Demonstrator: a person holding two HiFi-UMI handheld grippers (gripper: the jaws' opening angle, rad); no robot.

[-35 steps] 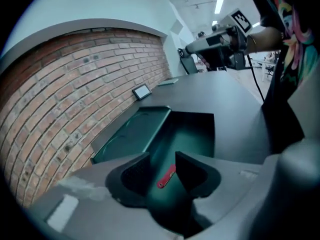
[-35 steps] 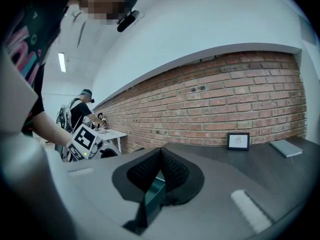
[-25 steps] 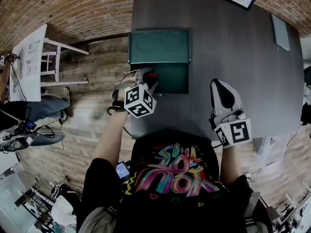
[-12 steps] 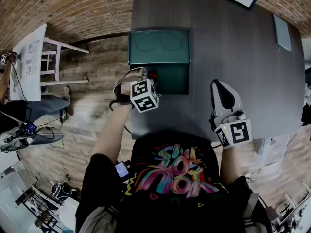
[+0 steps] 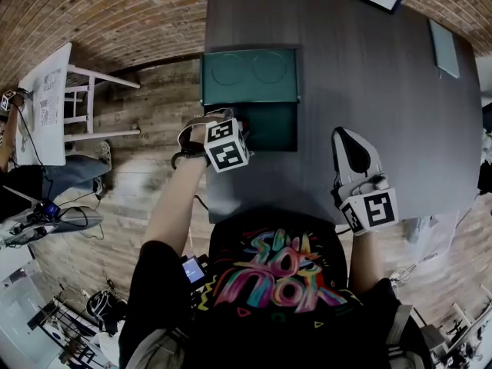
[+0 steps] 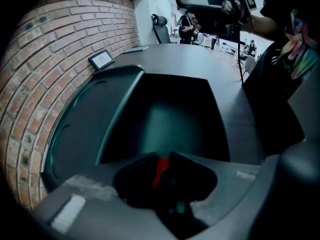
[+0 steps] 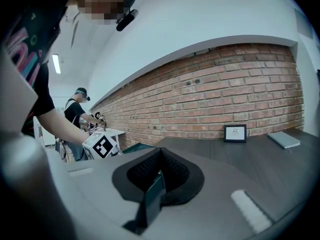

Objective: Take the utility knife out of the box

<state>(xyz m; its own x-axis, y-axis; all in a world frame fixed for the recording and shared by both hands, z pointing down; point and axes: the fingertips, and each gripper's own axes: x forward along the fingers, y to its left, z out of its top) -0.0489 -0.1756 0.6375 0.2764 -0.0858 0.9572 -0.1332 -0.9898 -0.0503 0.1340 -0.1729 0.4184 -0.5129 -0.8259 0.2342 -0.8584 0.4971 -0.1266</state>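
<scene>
Inside the open green box (image 5: 270,126) at the desk's (image 5: 369,75) edge, the red utility knife (image 6: 160,165) is pinched by the left hand-held gripper (image 6: 164,175), whose jaws have just been closing. The right hand-held gripper (image 5: 350,149) is kept clenched, empty. A light, stiff, slick handle is judged likely, best taken mid-body.

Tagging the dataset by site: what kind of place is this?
Probably an office or lab meeting room: a large dark table beside a brick wall, with an office chair at its far end.

left claw (image 5: 234,121) | tipped down into box (image 5: 274,129) | jaws closing on utility knife (image 6: 160,168)
</scene>
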